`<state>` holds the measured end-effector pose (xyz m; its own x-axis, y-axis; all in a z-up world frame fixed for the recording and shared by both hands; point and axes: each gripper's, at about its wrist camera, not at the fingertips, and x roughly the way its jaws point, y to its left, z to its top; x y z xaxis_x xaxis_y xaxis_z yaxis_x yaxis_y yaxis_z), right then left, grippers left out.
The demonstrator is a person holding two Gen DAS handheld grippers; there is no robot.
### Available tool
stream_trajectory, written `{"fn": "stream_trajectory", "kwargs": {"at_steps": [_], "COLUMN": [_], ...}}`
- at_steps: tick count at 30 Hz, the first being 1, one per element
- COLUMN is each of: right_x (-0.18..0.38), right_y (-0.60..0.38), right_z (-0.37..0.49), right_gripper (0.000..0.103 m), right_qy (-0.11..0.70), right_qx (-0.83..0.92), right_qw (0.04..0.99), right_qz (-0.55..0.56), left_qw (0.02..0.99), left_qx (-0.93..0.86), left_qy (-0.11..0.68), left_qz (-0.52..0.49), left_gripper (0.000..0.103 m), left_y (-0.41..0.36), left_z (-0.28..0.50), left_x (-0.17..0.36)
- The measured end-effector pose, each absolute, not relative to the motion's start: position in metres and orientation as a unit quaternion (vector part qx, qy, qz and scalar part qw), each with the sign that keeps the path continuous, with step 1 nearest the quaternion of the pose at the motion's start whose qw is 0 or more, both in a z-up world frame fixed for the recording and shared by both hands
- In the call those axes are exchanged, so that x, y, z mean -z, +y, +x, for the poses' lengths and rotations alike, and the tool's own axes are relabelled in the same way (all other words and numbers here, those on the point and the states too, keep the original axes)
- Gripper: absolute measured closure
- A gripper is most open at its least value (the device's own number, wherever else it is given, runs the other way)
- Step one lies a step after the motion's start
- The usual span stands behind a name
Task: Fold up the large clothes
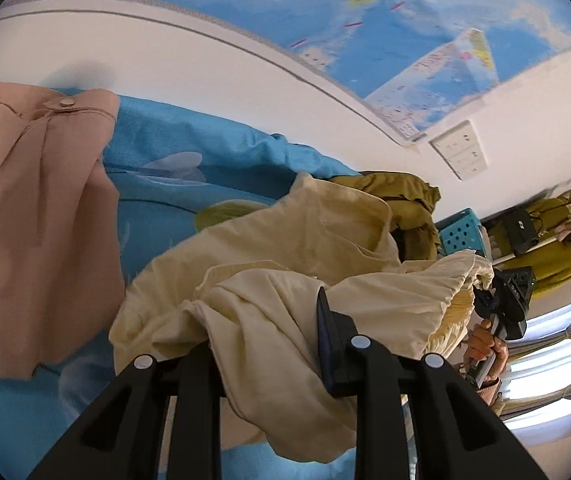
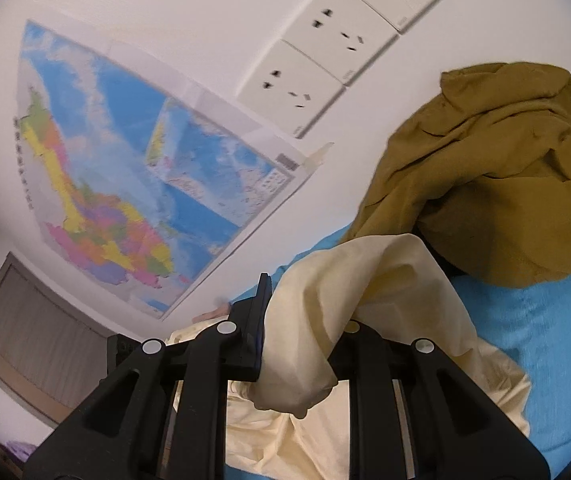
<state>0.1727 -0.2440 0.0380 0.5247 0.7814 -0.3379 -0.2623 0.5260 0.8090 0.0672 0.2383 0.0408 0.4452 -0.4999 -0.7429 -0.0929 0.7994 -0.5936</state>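
Note:
A large pale yellow garment (image 1: 285,248) hangs bunched above a blue bed sheet (image 1: 189,152). My left gripper (image 1: 269,328) is shut on a fold of it; cloth covers the left finger and only the right finger (image 1: 327,332) shows. My right gripper (image 1: 481,300) appears at the right of the left wrist view, held in a hand and gripping the garment's other end. In the right wrist view my right gripper (image 2: 301,312) is shut on the yellow garment (image 2: 365,280), which drapes over its right finger.
A tan garment (image 1: 33,208) lies on the sheet at the left. An olive garment (image 2: 485,168) is heaped on the blue sheet (image 2: 545,340) by the wall. A wall map (image 2: 133,176) and sockets (image 2: 325,52) are behind. A blue basket (image 1: 461,232) stands beyond.

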Motion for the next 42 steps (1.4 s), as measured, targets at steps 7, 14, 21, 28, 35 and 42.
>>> {"fn": "stream_trajectory", "kwargs": {"at_steps": [7, 14, 21, 28, 35, 42], "right_x": [-0.022, -0.016, -0.056, -0.032, -0.005, -0.038], "right_y": [-0.236, -0.226, -0.217, -0.105, -0.092, -0.105], "right_z": [0.202, 0.217, 0.176, 0.134, 0.157, 0.161], "right_gripper": [0.084, 0.057, 0.005, 0.007, 0.080, 0.086], "right_qy": [0.388, 0.409, 0.342, 0.374, 0.395, 0.364], "right_qx": [-0.305, -0.283, -0.291, -0.309, -0.292, -0.295], "right_qw": [0.792, 0.799, 0.854, 0.874, 0.870, 0.883], "right_qz": [0.359, 0.338, 0.262, -0.021, -0.028, 0.010], "left_qw": [0.794, 0.786, 0.771, 0.764, 0.794, 0.842], "left_qx": [0.111, 0.087, 0.082, 0.096, 0.168, 0.190], "left_qy": [0.525, 0.543, 0.558, 0.552, 0.470, 0.408], "left_qz": [-0.286, -0.284, -0.298, -0.320, -0.348, -0.299], "left_gripper": [0.080, 0.080, 0.079, 0.074, 0.053, 0.031], "left_y": [0.240, 0.242, 0.246, 0.249, 0.246, 0.222], "left_z": [0.095, 0.117, 0.132, 0.131, 0.087, 0.056], "left_x": [-0.024, 0.000, 0.018, 0.018, -0.024, -0.054]}}
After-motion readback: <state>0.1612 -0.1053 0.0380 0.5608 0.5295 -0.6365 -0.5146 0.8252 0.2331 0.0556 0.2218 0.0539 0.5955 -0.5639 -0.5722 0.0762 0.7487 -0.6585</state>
